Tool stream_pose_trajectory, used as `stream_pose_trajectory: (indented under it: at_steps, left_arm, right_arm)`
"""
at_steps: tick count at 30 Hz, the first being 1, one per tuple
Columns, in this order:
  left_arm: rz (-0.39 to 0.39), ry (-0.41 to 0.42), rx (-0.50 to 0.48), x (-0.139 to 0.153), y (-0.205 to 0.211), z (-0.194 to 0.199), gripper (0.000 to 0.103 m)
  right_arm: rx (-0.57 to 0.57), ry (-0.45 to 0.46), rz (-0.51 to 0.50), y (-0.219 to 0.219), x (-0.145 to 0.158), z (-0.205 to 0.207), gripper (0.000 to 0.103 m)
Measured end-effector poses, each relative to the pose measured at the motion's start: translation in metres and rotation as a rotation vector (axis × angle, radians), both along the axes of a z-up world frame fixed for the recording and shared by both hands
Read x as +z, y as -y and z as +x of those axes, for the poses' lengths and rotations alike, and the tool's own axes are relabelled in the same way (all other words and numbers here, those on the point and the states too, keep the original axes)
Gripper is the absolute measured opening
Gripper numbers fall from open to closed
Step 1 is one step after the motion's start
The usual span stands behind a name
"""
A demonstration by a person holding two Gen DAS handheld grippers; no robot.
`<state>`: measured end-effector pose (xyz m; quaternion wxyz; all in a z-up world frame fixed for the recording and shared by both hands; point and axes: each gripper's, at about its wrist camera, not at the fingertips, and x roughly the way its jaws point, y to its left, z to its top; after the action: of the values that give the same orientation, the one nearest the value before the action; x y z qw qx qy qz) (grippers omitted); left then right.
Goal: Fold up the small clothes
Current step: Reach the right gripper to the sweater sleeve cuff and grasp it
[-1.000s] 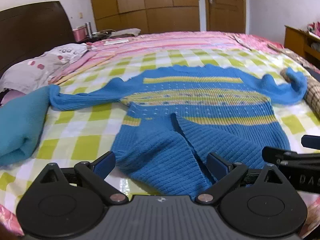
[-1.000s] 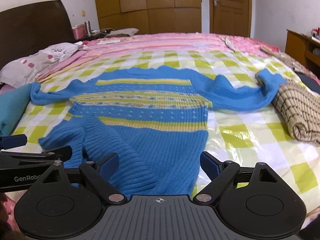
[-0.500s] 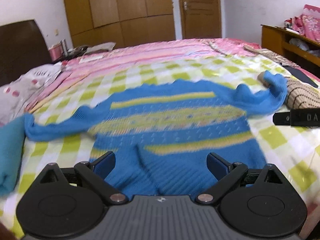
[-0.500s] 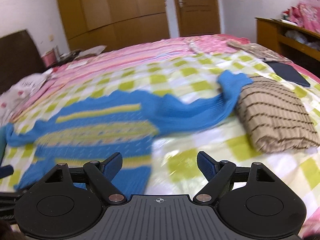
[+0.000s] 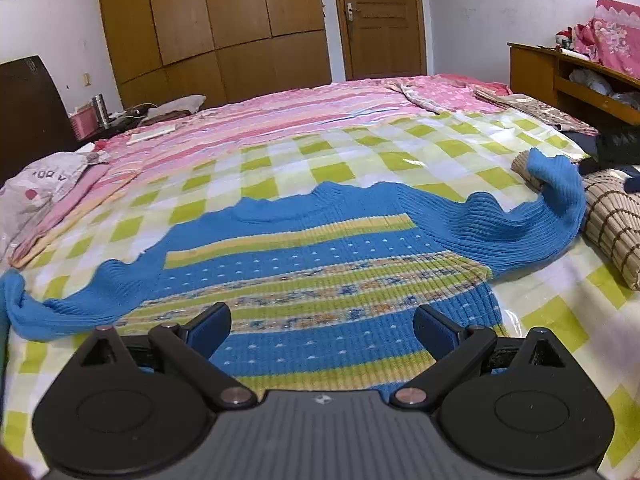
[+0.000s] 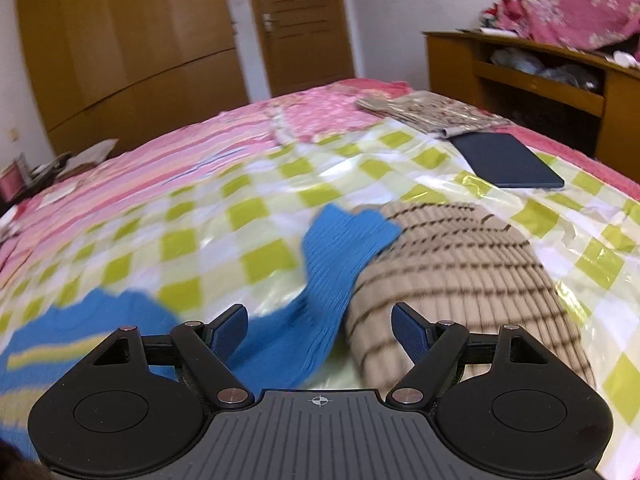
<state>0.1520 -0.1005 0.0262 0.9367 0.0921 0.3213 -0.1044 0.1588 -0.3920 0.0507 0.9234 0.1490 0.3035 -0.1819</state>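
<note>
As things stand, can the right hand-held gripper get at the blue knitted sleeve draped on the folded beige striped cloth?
Probably yes: the right hand-held gripper, jaws closing but still apart, faces the blue knitted sleeve with nothing between; the folded beige striped cloth only flanks it.

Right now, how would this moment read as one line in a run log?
task: fold sweater | left gripper: open, empty | right gripper: closing, nothing gripped, over sleeve | sleeve end on beige garment

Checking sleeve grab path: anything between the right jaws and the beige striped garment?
In the right wrist view, the blue sweater's sleeve lies there, its cuff draped on the beige striped garment.
</note>
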Motion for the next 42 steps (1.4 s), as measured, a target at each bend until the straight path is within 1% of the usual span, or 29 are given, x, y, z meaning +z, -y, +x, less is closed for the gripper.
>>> stream_pose_trajectory:
  at_steps: [6,10,12,13,14,17,18,19,20,21,22,26,27,28,30,32,33,34,35,36,38,42]
  left_arm:
    - [0.001,-0.016,-0.025,-0.007,0.008,0.005,0.102]
    - [0.001,-0.02,-0.036,-0.009,0.006,0.002,0.102]
    - [-0.003,-0.027,-0.035,-0.01,0.003,0.001,0.102]
    - [-0.004,-0.03,-0.033,-0.01,0.001,0.0,0.102]
    - [-0.003,-0.032,-0.029,-0.01,-0.001,-0.002,0.102]
    - [0.004,-0.029,-0.018,-0.007,-0.009,-0.01,0.102]
    - [0.009,-0.025,-0.013,-0.006,-0.013,-0.013,0.102]
    - [0.014,-0.02,-0.007,-0.004,-0.017,-0.017,0.102]
    - [0.02,-0.013,-0.001,-0.002,-0.021,-0.021,0.102]
    - [0.026,-0.009,0.004,-0.001,-0.025,-0.024,0.102]
    - [0.032,-0.002,0.011,0.002,-0.03,-0.028,0.102]
    - [0.03,0.037,0.02,0.014,-0.043,-0.038,0.102]
    - [0.026,0.047,0.018,0.016,-0.044,-0.039,0.103]
    - [0.019,0.054,0.015,0.017,-0.045,-0.039,0.103]
    - [-0.002,0.061,0.003,0.019,-0.044,-0.036,0.103]
    - [-0.015,0.065,-0.006,0.019,-0.043,-0.034,0.103]
    - [-0.017,0.069,-0.011,0.018,-0.041,-0.032,0.103]
    - [-0.017,0.072,-0.016,0.017,-0.039,-0.031,0.103]
    - [-0.017,0.071,-0.02,0.016,-0.036,-0.029,0.103]
    - [-0.017,0.068,-0.024,0.015,-0.034,-0.028,0.103]
    - [-0.022,0.052,-0.029,0.013,-0.031,-0.023,0.103]
    - [-0.016,0.026,-0.038,0.007,-0.027,-0.019,0.103]
  right_arm:
    - [-0.091,-0.033,0.077,0.04,-0.011,0.044,0.08]
    - [-0.126,-0.056,0.119,0.054,-0.021,0.058,0.077]
    - [-0.134,-0.058,0.133,0.057,-0.022,0.061,0.073]
    - [-0.135,-0.061,0.132,0.057,-0.022,0.063,0.066]
    - [-0.133,-0.065,0.127,0.057,-0.022,0.064,0.052]
    - [-0.13,-0.08,0.144,0.06,-0.022,0.067,0.028]
    - [-0.126,-0.071,0.164,0.062,-0.021,0.065,0.023]
    - [-0.116,-0.053,0.202,0.064,-0.019,0.061,0.01]
    - [-0.097,-0.023,0.261,0.067,-0.016,0.056,0.006]
    - [-0.08,0.006,0.304,0.067,-0.013,0.052,0.006]
    - [-0.068,0.027,0.316,0.064,-0.008,0.048,0.006]
    - [-0.04,0.078,0.288,0.046,0.011,0.038,0.006]
    - [-0.045,0.082,0.286,0.045,0.015,0.036,0.009]
    - [-0.055,0.077,0.29,0.046,0.017,0.036,0.015]
    - [-0.096,0.051,0.292,0.053,0.014,0.038,0.018]
    - [-0.132,0.018,0.291,0.062,0.007,0.045,0.03]
    - [-0.144,0.005,0.3,0.068,0.002,0.048,0.034]
    - [-0.151,-0.006,0.314,0.073,-0.004,0.051,0.044]
    - [-0.164,-0.015,0.332,0.077,-0.009,0.054,0.049]
    - [-0.176,-0.02,0.341,0.081,-0.014,0.057,0.05]
    - [-0.184,-0.028,0.327,0.085,-0.021,0.064,0.049]
    - [-0.165,-0.04,0.29,0.085,-0.031,0.076,0.049]
